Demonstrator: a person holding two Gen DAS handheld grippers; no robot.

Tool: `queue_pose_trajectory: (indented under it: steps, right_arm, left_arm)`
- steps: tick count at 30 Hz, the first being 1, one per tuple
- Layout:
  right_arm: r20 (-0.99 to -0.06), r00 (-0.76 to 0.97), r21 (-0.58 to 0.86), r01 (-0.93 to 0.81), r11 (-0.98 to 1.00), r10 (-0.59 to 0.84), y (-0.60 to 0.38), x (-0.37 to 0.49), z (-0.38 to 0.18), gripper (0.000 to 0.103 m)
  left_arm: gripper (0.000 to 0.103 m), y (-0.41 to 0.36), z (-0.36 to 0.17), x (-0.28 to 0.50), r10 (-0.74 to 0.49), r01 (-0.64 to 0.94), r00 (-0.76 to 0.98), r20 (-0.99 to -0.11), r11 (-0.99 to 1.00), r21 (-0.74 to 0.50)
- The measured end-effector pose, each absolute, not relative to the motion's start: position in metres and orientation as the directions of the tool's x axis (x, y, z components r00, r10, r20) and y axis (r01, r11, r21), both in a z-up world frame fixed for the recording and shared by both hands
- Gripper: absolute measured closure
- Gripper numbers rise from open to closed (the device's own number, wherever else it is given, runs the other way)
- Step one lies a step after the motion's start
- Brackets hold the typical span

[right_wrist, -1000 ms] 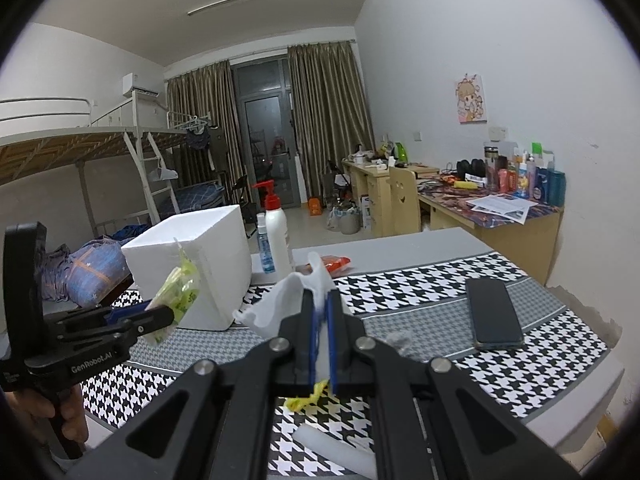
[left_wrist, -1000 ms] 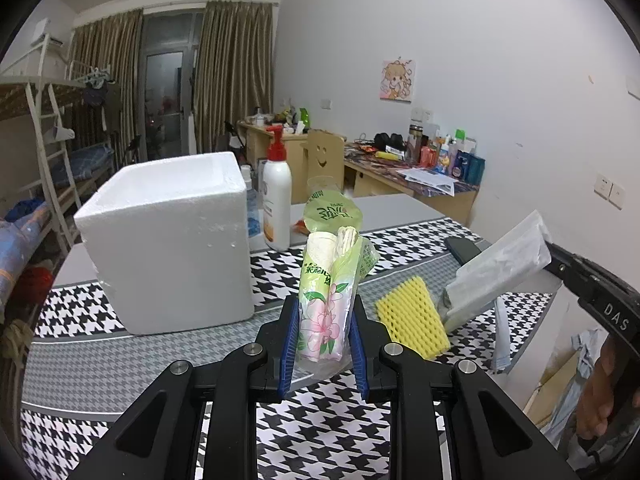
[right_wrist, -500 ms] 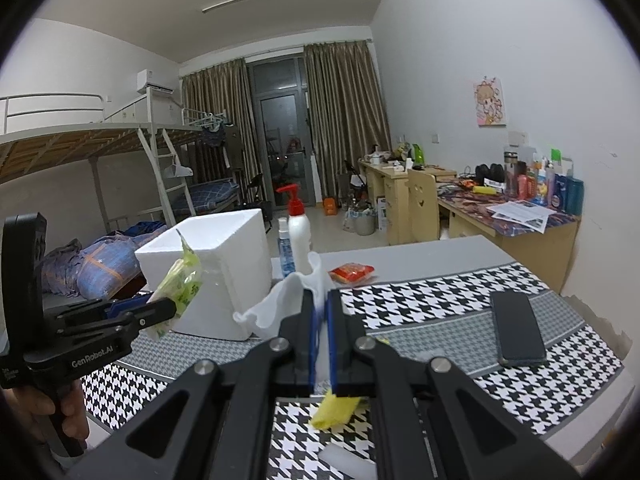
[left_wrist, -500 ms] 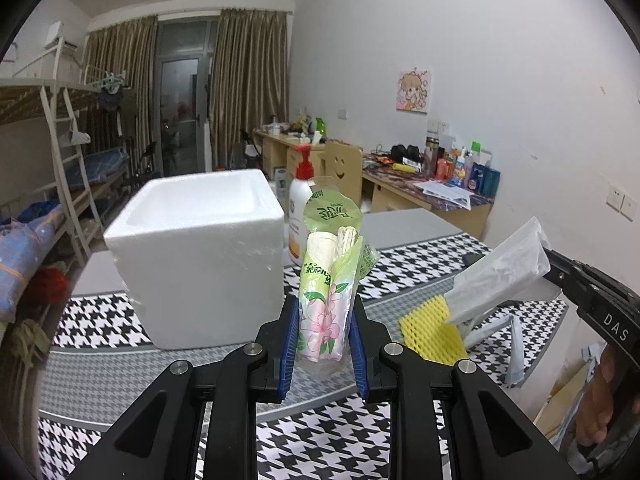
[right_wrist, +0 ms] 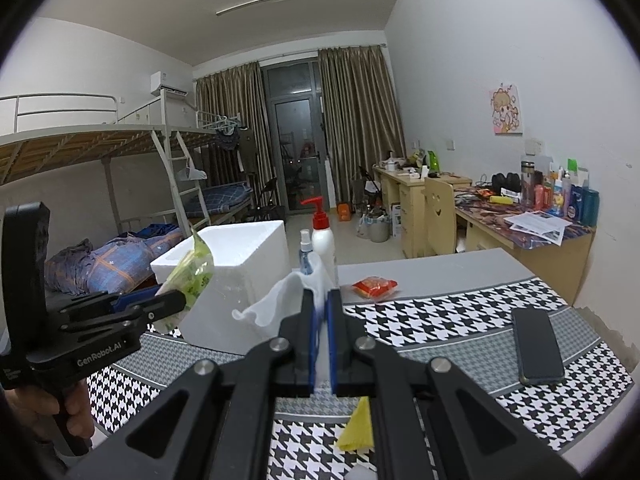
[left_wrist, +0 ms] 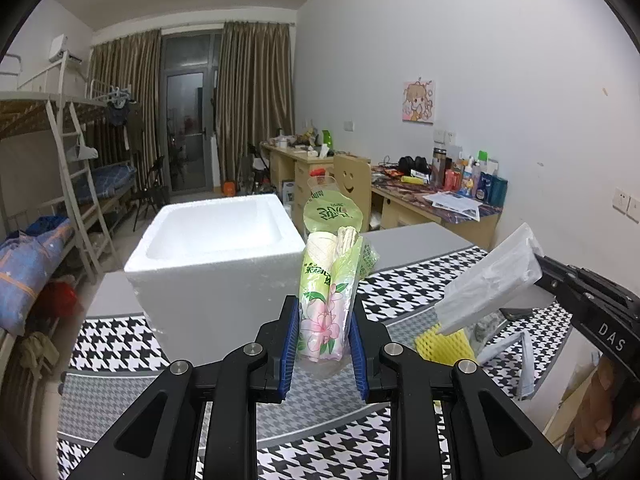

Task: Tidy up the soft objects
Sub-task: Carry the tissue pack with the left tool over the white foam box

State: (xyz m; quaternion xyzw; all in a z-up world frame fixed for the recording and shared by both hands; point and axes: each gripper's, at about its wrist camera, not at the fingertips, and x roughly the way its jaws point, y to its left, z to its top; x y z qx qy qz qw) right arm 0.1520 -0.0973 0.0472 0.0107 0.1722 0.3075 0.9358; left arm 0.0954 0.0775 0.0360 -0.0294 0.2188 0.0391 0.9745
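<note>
Both grippers have risen since a second ago. The left gripper (left_wrist: 323,338) pinches the green tissue pack (left_wrist: 328,304) before the foam box (left_wrist: 216,256), whose hollow now shows; the right gripper (right_wrist: 320,340) clamps a white plastic bag (right_wrist: 280,304) right of it.

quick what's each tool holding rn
left tool: shut on the green tissue pack
right tool: shut on the white plastic bag

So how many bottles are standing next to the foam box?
2: a white pump bottle with a red top, and a small blue spray bottle just left of it. More may hide behind the foam box.
</note>
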Motion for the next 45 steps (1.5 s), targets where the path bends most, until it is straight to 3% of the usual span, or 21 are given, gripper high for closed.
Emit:
queue_pose_trajectory:
  steps: [45]
  right_arm:
    - [-0.298, 0.717, 0.052, -0.646, 0.761, 0.630, -0.027, 0.183, 0.090, 0.096]
  left_arm:
    - [0.078, 0.127, 0.071, 0.133, 0.208, -0.222, 0.902, -0.379, 0.975, 0.007]
